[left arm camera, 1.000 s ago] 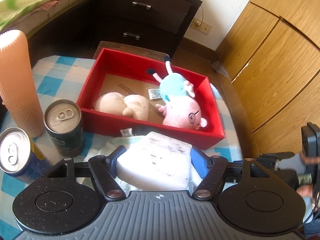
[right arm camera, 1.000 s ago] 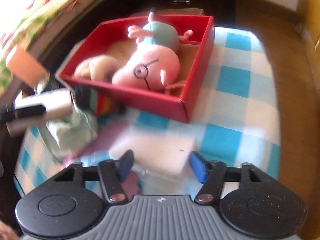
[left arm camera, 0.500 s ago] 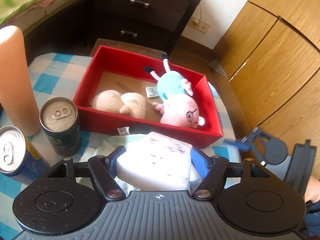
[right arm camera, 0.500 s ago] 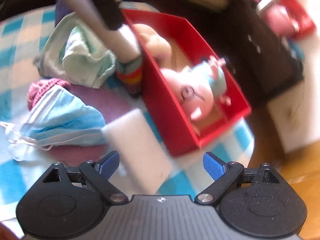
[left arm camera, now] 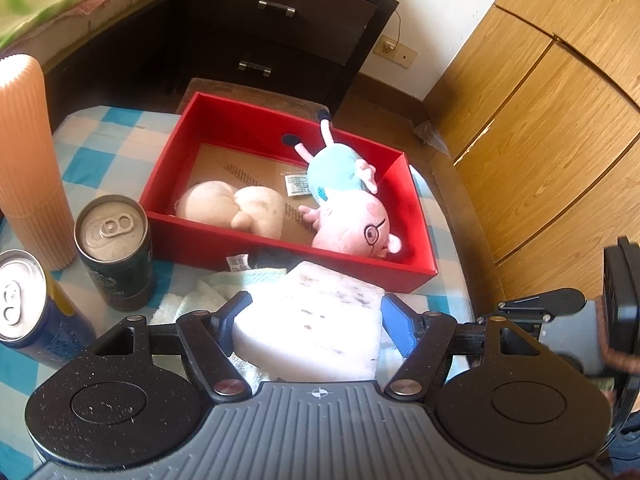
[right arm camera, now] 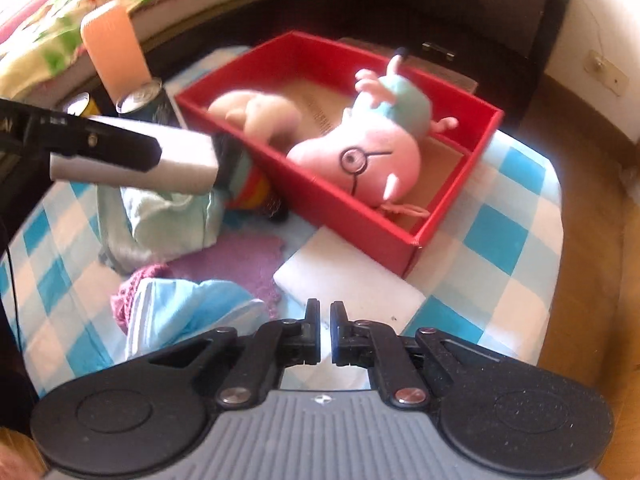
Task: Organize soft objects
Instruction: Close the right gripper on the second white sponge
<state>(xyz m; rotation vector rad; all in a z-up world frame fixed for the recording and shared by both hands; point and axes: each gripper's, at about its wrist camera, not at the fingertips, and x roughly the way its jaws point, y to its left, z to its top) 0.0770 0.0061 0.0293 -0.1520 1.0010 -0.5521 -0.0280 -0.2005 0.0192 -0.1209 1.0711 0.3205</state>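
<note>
In the left wrist view, the left gripper still pinched the white sponge just before the red box holding the pig plush. In the right wrist view, the right gripper had snapped together empty, a second sponge left on the tabletop, so that grasp likely needs repeating.

We find almost nothing we can read. Dark printed lines run across the cardboard floor of the red box, but they are too small to make out. A white tag by the pig plush carries tiny print, also illegible. The dark can has pale lettering we cannot decipher. The blue can shows no legible brand.
</note>
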